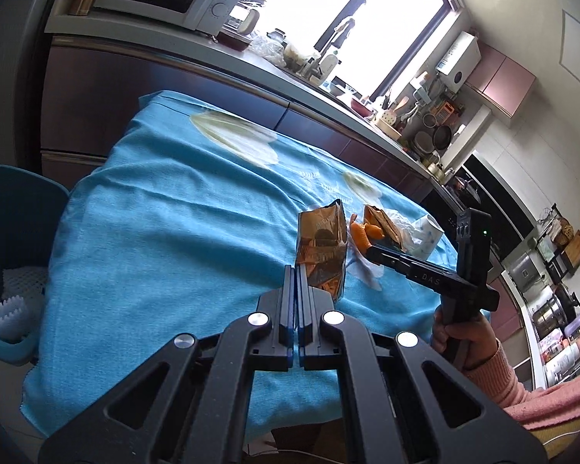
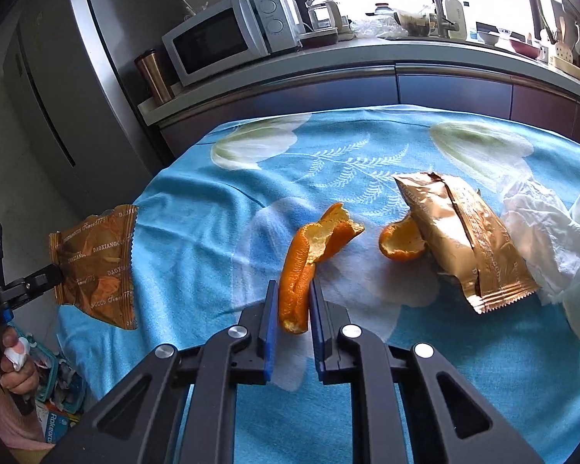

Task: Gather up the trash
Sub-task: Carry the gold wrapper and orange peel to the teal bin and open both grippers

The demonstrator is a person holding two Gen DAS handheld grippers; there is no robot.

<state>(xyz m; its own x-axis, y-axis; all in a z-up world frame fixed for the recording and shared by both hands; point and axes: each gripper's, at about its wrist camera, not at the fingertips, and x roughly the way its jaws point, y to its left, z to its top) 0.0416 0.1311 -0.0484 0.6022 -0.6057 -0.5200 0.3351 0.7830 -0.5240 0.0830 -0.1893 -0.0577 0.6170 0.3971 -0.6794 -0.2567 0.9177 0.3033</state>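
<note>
Torn gold wrapper (image 2: 94,266) hangs upright; orange peels (image 2: 309,259), second wrapper (image 2: 464,239) and tissue (image 2: 541,239) lie clustered.

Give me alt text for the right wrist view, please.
The right gripper has its fingers on either side of a long orange peel on the blue floral tablecloth. A second peel, a gold wrapper and crumpled tissue lie to the right; at far left, the left gripper holds another wrapper.
</note>
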